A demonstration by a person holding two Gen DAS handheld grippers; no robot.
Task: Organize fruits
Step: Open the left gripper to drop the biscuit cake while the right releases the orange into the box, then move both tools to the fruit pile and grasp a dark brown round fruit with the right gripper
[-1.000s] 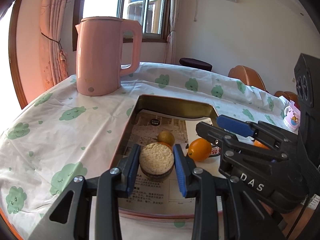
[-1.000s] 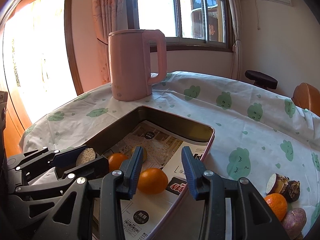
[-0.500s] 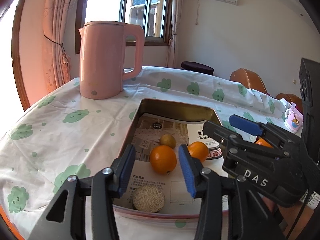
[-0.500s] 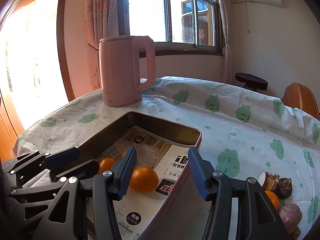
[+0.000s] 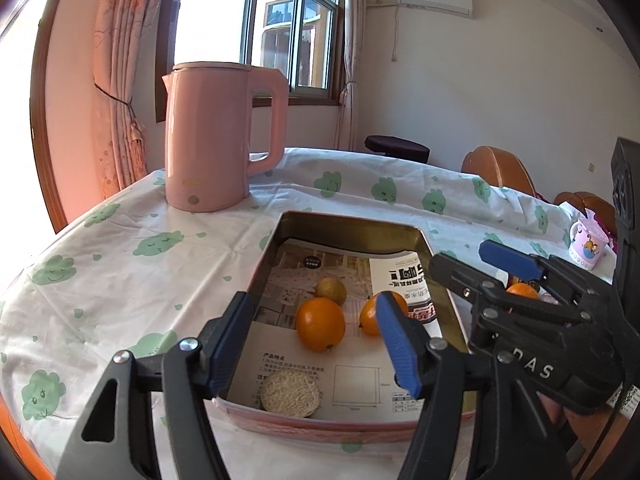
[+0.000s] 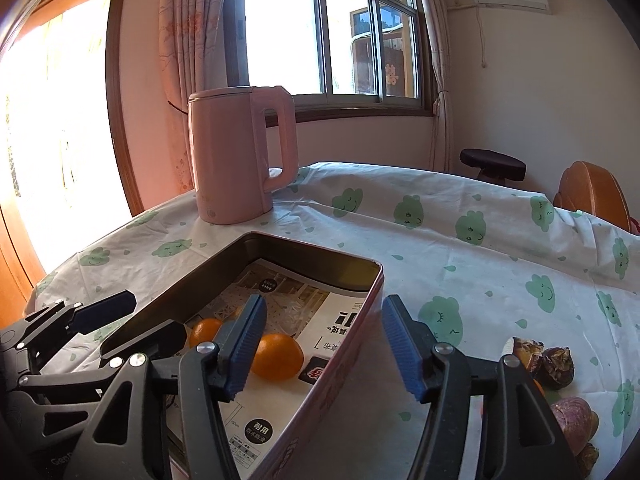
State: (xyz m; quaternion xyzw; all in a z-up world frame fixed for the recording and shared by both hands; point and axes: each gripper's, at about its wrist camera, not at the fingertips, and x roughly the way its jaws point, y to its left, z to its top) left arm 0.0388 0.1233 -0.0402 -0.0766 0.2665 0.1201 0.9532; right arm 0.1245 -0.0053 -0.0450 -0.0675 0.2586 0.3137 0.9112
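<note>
Table (image 5: 120,264): one, under a cloud-print cloth; bears everything else.
Kettle (image 5: 218,136): one, pink, upright at the far side, well clear of the work.
Tin (image 5: 348,224): one, open, paper-lined, serving as the collecting place for the fruit (lining probably to keep the bottom clean).
Left gripper (image 5: 316,344): one, above the tin's near end, jaws opening, nothing between the pads.
Right gripper (image 6: 324,344): one, astride the tin's right wall, jaws opening, empty.
Oranges (image 5: 320,323): two in the tin, side by side; a third outside on the cloth (image 5: 522,291).
Pale round fruit (image 5: 290,392): one, rough-skinned, against the near wall.
Small yellow-green fruit (image 5: 330,291): one, behind the oranges.
Dark purple items (image 6: 560,362): several on the cloth to the right, not yet in the tin (exact count unclear).
</note>
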